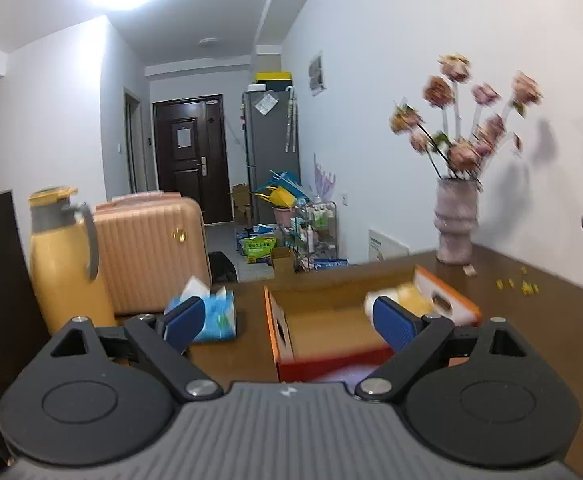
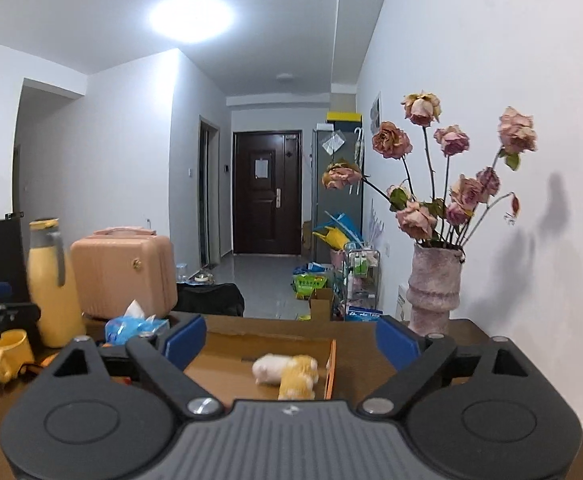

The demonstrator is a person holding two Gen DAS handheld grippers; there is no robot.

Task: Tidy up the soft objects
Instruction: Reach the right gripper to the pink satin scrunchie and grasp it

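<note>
Clutter around box [image 2: 251,364] on table [image 2: 467,332] — tissues [image 1: 217,314], vase [image 2: 433,288]; mug [image 2: 9,354] only in right view. Both jaws wide open, empty.

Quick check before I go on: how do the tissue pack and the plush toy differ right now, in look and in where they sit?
The tissue pack is blue, with a white tissue poking out of the top; the plush toy is white and yellow. The tissue pack sits on the bare table, left of the cardboard box; the plush toy lies inside that box, near its right wall. Both look soft, and neither is held: the left gripper and right gripper are open.
</note>
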